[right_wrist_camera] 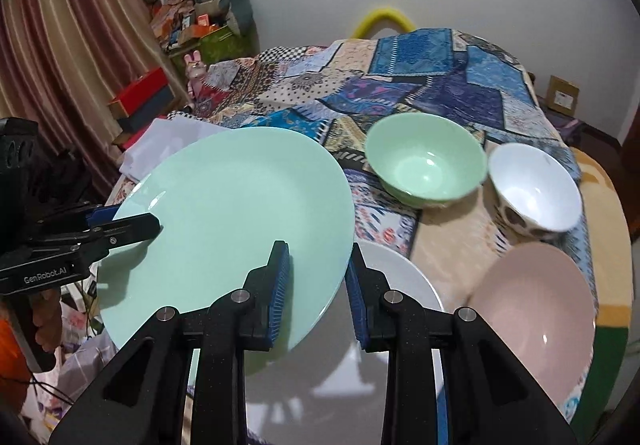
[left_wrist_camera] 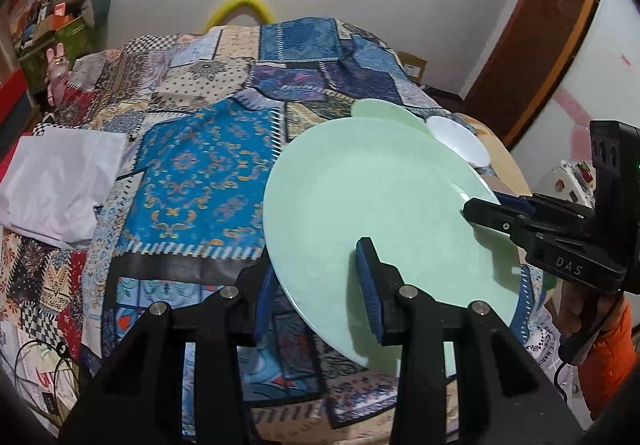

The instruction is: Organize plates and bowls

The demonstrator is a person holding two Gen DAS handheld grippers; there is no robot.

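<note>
The right tongs [right_wrist_camera: 316, 285] pinch the near rim of the green plate [right_wrist_camera: 232, 213], held above the white plate [right_wrist_camera: 400, 277]; the left tongs [left_wrist_camera: 316, 281] pinch its opposite rim. The plate spans between them, level, over the worktop [right_wrist_camera: 448, 237]. Both lower fingers are hidden beneath it. Bowls sit beyond, to the right.

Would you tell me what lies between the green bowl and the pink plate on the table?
In the right wrist view, only bare cloth: a beige patch of the patchwork tablecloth separates the green bowl from the pink plate. The white bowl sits off to the side.
</note>
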